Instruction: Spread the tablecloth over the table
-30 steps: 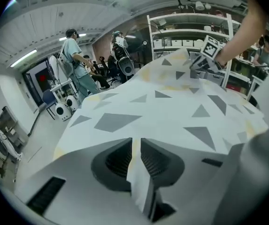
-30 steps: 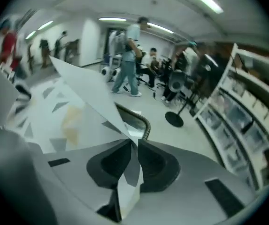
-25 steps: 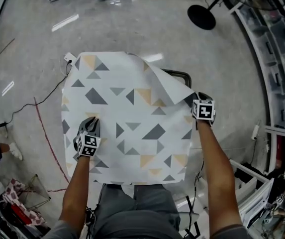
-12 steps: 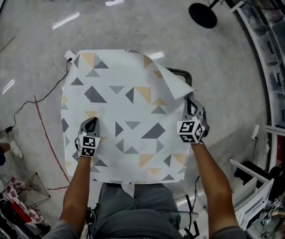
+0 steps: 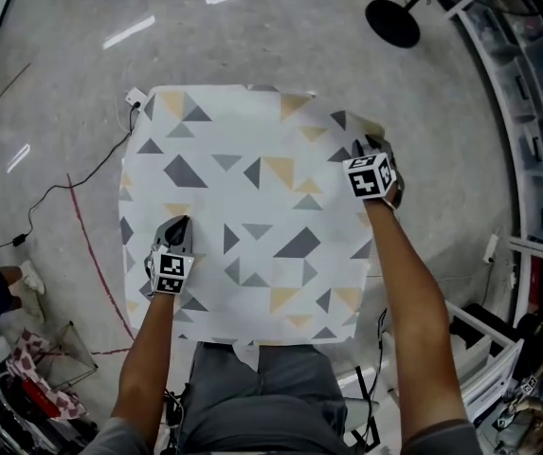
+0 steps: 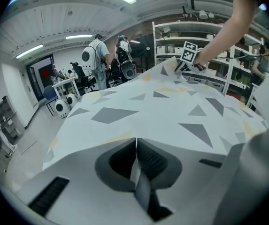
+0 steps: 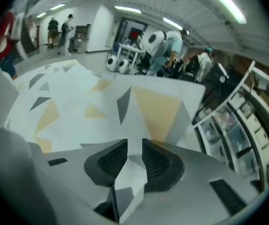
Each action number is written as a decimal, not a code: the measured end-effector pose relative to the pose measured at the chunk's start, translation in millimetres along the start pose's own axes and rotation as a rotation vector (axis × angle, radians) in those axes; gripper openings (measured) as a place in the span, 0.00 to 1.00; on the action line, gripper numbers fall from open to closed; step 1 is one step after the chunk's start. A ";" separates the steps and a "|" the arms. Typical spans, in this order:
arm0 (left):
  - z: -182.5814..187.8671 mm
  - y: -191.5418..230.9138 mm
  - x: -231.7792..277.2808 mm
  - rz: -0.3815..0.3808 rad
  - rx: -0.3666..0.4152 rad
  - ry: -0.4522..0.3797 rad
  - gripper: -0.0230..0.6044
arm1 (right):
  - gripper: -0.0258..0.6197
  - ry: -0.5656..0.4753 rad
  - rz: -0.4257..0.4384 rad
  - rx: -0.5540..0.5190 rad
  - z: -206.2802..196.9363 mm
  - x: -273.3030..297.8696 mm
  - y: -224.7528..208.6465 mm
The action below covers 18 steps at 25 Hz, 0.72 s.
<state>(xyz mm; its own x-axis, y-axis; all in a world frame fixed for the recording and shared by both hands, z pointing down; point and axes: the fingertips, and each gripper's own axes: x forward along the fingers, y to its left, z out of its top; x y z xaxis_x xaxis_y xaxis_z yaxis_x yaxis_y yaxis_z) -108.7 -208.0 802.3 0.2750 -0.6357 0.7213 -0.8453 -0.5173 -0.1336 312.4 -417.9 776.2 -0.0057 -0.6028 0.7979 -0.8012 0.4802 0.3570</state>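
The grey floor [image 5: 63,83] is seen on all sides of the tablecloth [image 5: 252,216]. The tablecloth, white with grey and yellow triangles, is laid flat over the table, whose top is hidden beneath it. A round black stand base [image 5: 392,22] is seen on the floor beyond the tablecloth's far right corner. The left gripper [image 5: 179,226] is set on the tablecloth's near left part, its jaws closed on a thin pinch of fabric. The right gripper [image 5: 364,148] is held at the tablecloth's far right corner; its jaws have just been opening and are parted, a fold of fabric standing loosely between them.
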 end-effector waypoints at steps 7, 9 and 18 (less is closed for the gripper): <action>4.7 0.0 -0.6 -0.002 0.024 -0.031 0.04 | 0.20 0.025 0.108 -0.210 -52.6 -15.8 60.6; 1.1 -0.7 -1.1 0.000 0.022 -0.014 0.04 | 0.05 -0.001 0.109 -0.121 -74.6 -22.7 74.4; -1.8 -13.3 -6.6 0.001 0.116 -0.032 0.03 | 0.03 -0.070 0.089 0.099 -140.3 -72.7 92.7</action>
<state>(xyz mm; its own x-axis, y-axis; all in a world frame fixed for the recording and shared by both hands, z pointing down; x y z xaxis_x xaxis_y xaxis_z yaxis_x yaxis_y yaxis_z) -100.1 -196.0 800.6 0.2898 -0.6534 0.6994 -0.7878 -0.5778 -0.2134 322.5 -240.2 819.5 -0.1184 -0.6057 0.7869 -0.8509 0.4703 0.2340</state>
